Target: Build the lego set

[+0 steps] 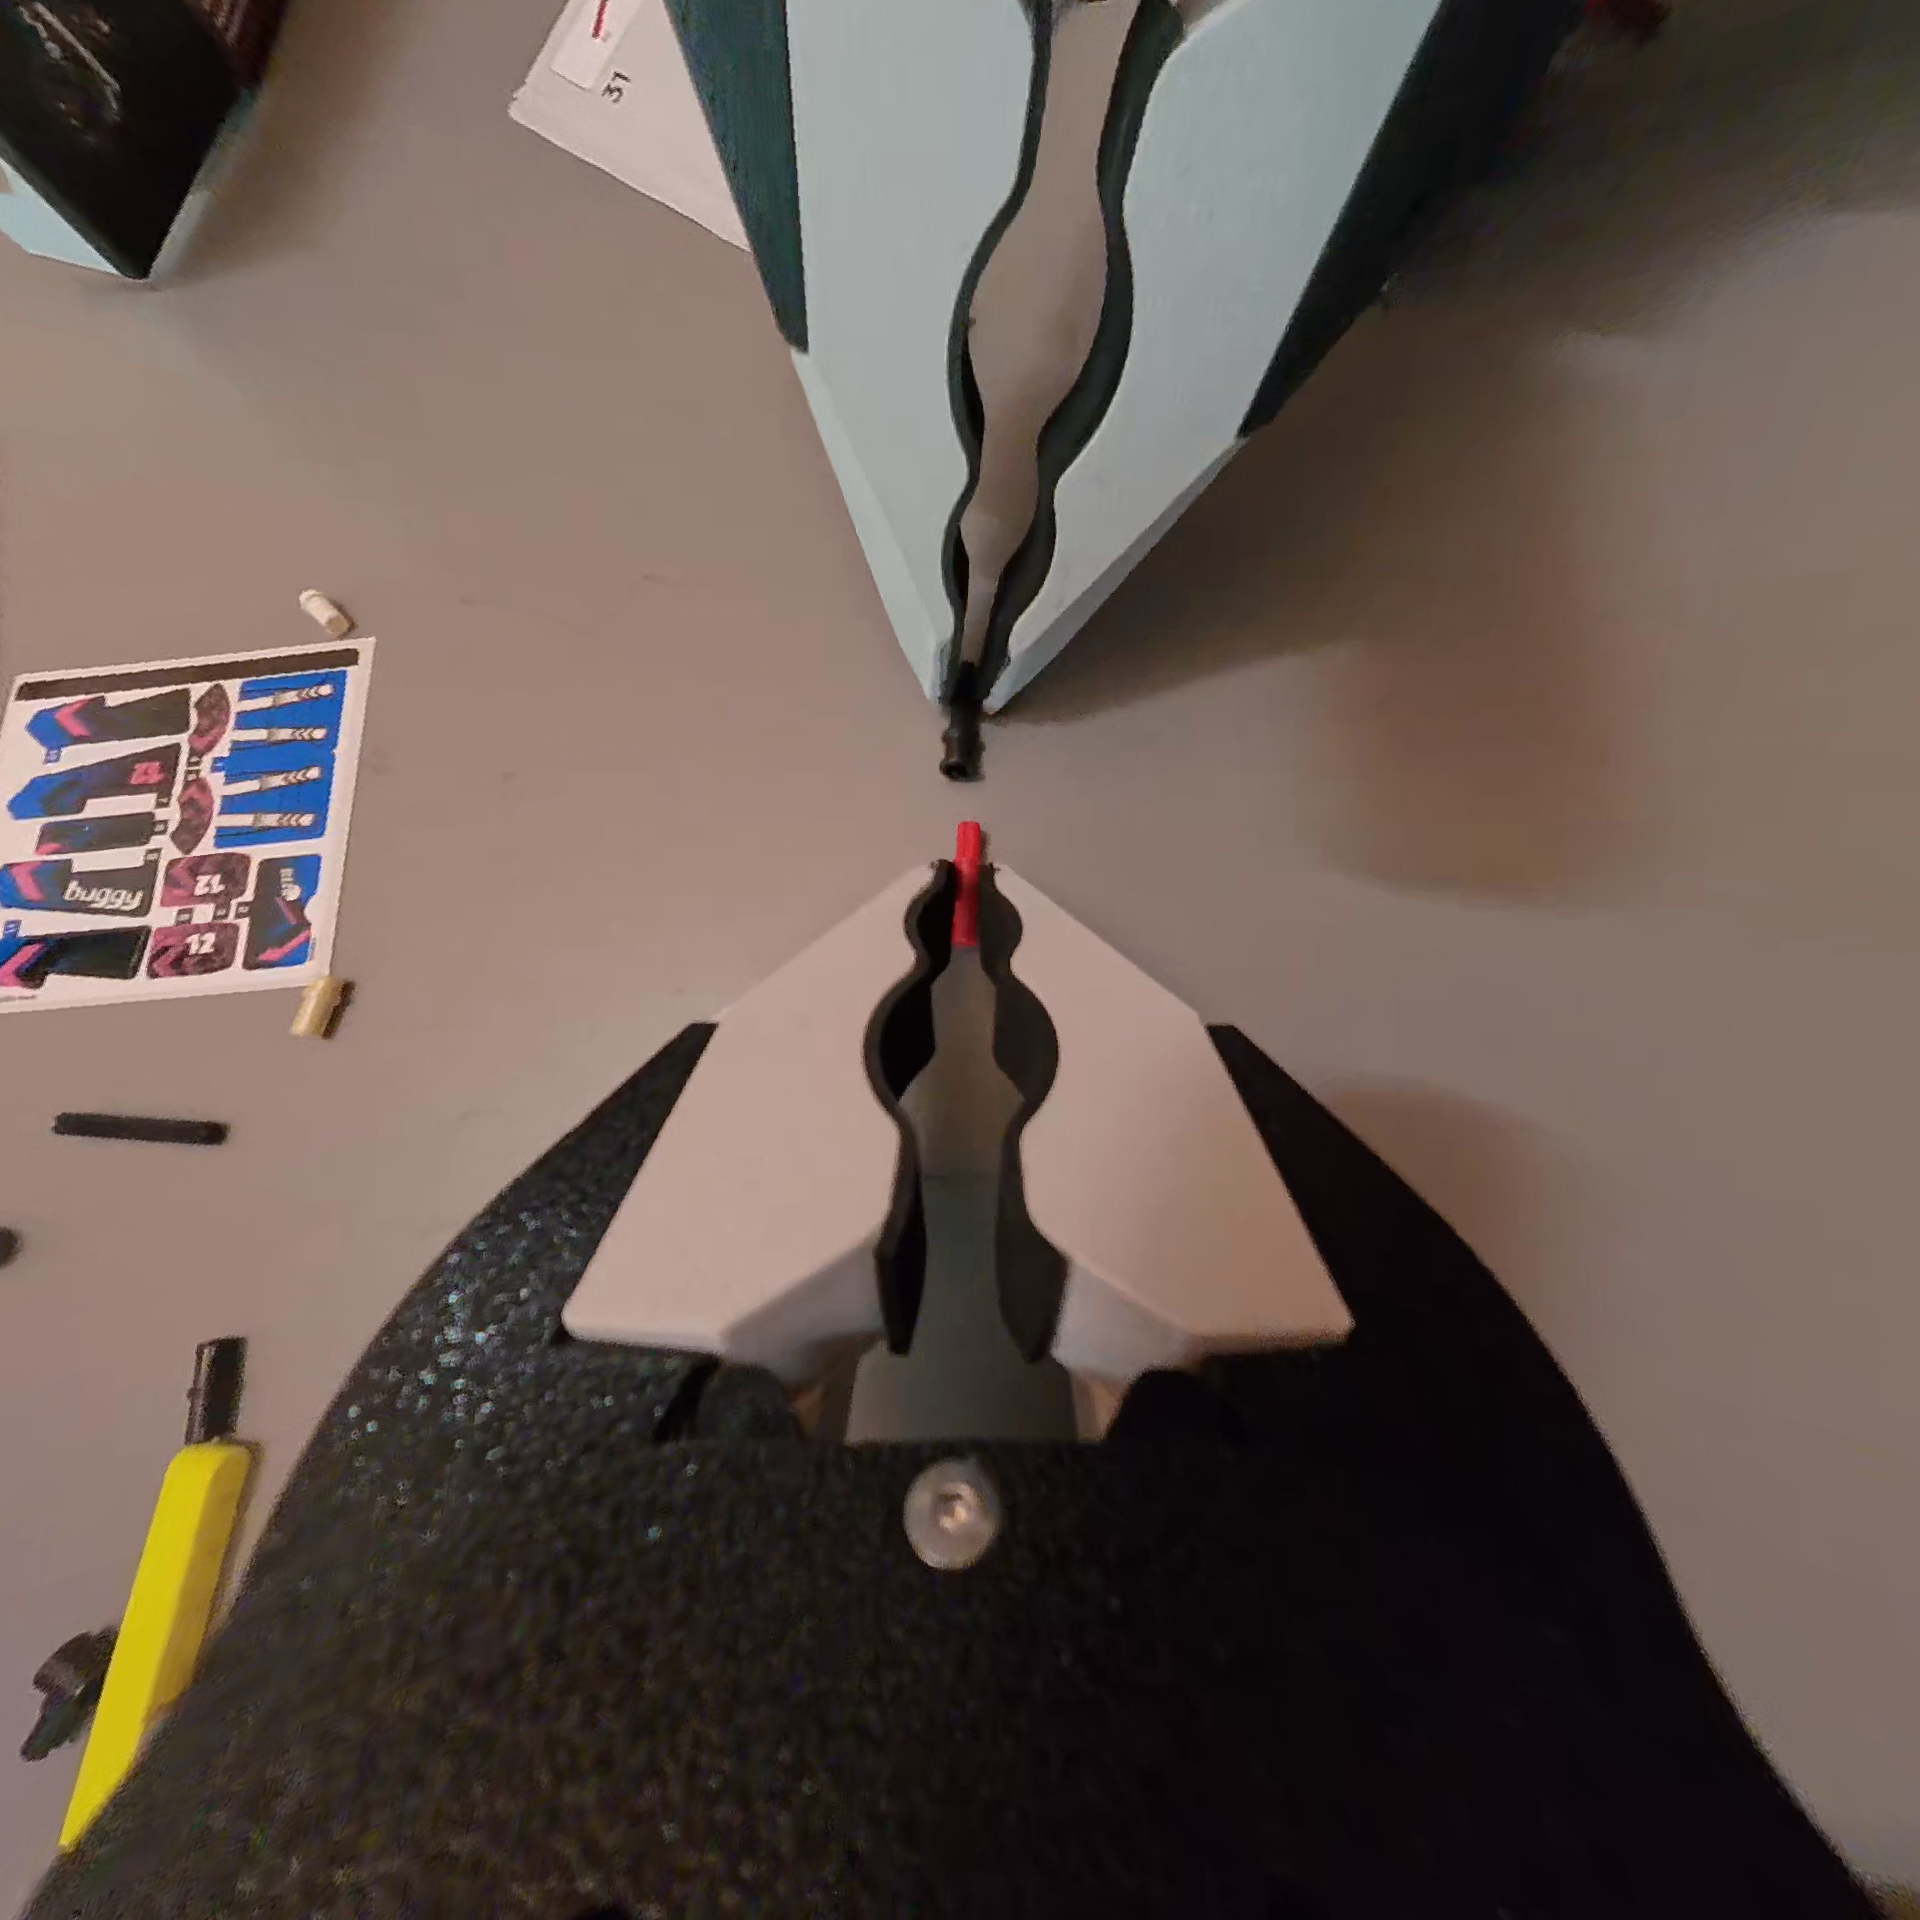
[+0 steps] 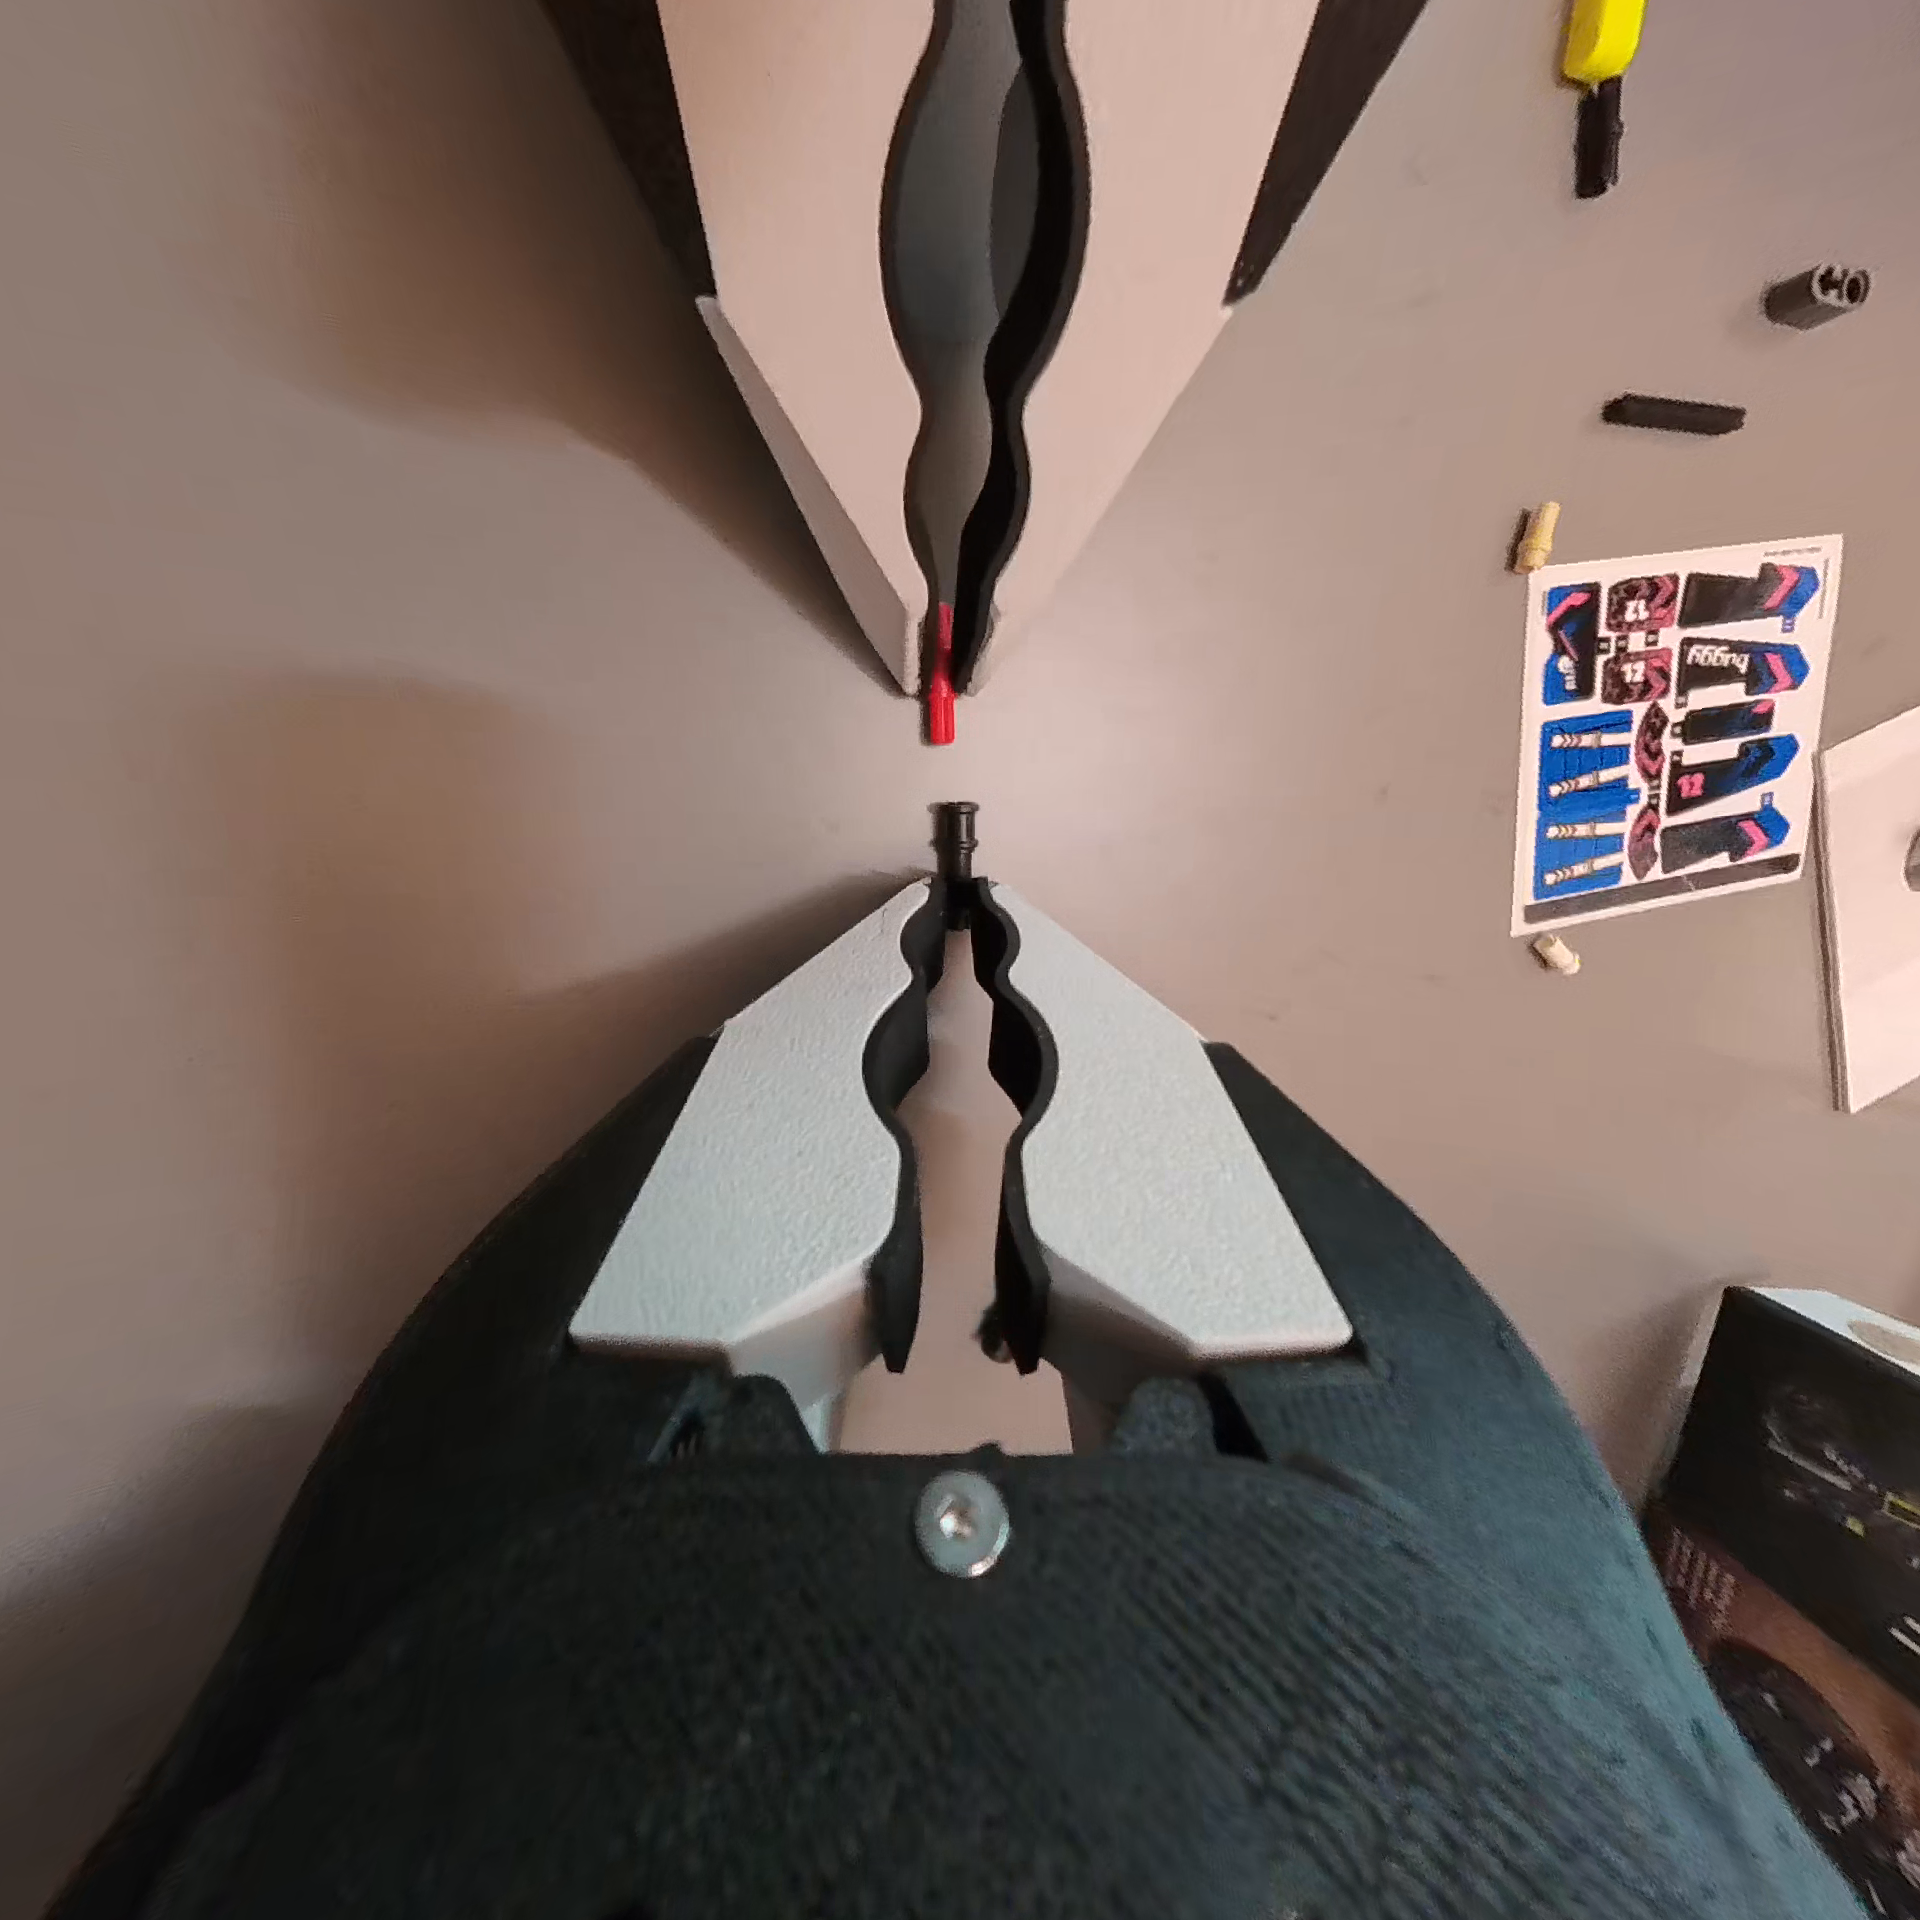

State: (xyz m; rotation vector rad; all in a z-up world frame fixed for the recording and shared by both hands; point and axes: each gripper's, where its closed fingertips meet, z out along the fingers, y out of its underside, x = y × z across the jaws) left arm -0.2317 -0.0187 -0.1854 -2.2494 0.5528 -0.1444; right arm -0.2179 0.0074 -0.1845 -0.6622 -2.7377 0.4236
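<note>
We count two claws, tip to tip above the tabletop [image 1: 1455,675]. The left claw [image 1: 967,871], at lower centre of the left wrist view, is clenched on one red pin [image 1: 967,883], whose tip juts out beyond the fingertips. The right claw [image 2: 962,883], at lower centre of the right wrist view, is clenched on one black pin [image 2: 958,836], its flanged end sticking forward. The two pins point at each other along one line, near but apart.

On the tabletop we count one sticker sheet [image 1: 177,831] with blue, black and pink shapes, at middle left of the left wrist view. Two small cream pegs [image 1: 325,611] lie by it, one above its upper corner and one below its lower corner. Below the sheet lies one thin black rod [image 1: 140,1129]. At lower left we see one yellow tool [image 1: 166,1590] with a black tip, and one small dark connector [image 1: 68,1673] beside it. One dark printed box [image 1: 104,125] sits at upper left, and one white booklet [image 1: 623,135] lies at upper centre, partly behind the right claw.

The tabletop is a plain, matte grey-brown surface, with soft shadows to the right of the claws. We see nothing of the room beyond it.
</note>
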